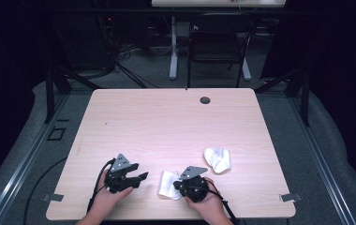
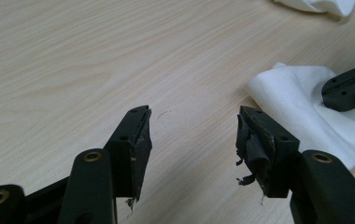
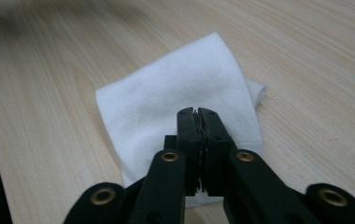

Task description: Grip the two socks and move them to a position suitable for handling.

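The right gripper (image 3: 197, 112) sits low over the small white folded cloth (image 3: 180, 93) at the near edge of the pale wood-grain table (image 1: 166, 122), its two black jaws brought together with no gap showing between the pads; from the right gripper view the tips lie on top of the cloth's flat face rather than around an edge, so whether any fabric is pinched between them cannot be told, and it reads more like a closed tip pressing or smoothing the fold down. The cloth lies directly under and ahead of those closed tips, spreading out to both sides of them. The left gripper (image 2: 192, 126) waits just beside the cloth with its jaws standing well apart and nothing between them, bare tabletop showing in the gap; the cloth's nearest corner lies off to the side of its worn pads (image 2: 252, 144), close but not touching. That open stance looks like readiness to take a corner once the right one has steadied the piece. A second crumpled white cloth (image 1: 217, 159) rests farther out on the table, apart from both grippers
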Demonstrator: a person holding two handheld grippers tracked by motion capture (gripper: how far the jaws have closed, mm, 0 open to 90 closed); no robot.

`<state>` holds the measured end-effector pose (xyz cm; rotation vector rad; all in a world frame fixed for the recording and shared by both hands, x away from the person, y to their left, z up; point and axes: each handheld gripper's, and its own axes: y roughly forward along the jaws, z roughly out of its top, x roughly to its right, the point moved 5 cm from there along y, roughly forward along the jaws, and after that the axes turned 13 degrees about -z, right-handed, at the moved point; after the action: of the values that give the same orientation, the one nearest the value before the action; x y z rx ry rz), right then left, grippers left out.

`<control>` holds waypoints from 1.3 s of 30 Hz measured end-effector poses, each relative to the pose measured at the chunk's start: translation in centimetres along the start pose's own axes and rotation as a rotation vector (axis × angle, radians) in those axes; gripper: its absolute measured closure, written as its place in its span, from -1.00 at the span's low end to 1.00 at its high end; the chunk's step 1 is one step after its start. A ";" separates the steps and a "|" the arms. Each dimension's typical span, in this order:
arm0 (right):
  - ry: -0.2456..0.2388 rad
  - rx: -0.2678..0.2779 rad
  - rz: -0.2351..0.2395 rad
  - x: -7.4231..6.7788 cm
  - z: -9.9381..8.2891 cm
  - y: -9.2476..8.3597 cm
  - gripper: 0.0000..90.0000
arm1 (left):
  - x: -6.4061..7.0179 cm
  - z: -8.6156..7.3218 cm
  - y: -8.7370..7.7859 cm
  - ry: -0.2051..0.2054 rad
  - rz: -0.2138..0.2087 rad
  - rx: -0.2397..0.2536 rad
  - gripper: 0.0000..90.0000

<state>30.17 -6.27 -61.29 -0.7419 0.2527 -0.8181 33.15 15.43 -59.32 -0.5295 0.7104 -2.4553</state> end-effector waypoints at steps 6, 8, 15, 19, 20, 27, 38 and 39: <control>0.109 0.082 -0.079 2.9 0.9 -2.3 0.91 | -0.3 0.0 -0.2 -0.004 0.008 0.000 -0.01; 0.137 0.083 -0.148 4.8 0.6 -3.1 0.93 | -0.3 0.0 -0.2 -0.010 0.008 0.004 -0.01; 0.257 0.074 -0.319 10.6 -0.5 -4.9 1.00 | -0.5 0.0 -0.2 -0.012 0.013 0.007 0.00; 0.298 0.043 -0.369 12.5 -1.3 -4.6 1.00 | -0.5 0.0 -0.2 -0.014 0.013 0.003 0.00; 0.298 0.043 -0.369 12.5 -1.3 -4.6 1.00 | -0.5 0.0 -0.2 -0.014 0.013 0.003 -0.01; 0.293 -0.054 -0.378 13.3 -2.5 -2.4 1.00 | -0.5 -0.1 -0.2 -0.017 0.014 0.002 0.00; 0.250 -0.046 -0.324 11.6 -1.3 -0.4 1.00 | -0.5 -0.2 0.0 -0.014 0.013 -0.004 0.00; 0.250 -0.046 -0.324 11.6 -1.3 -0.4 1.00 | -0.5 -0.2 0.0 -0.014 0.013 -0.004 -0.01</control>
<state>37.13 -15.67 -61.18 -0.7337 0.3824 -1.2190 33.43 15.76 -59.53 -0.5419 0.7104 -2.4367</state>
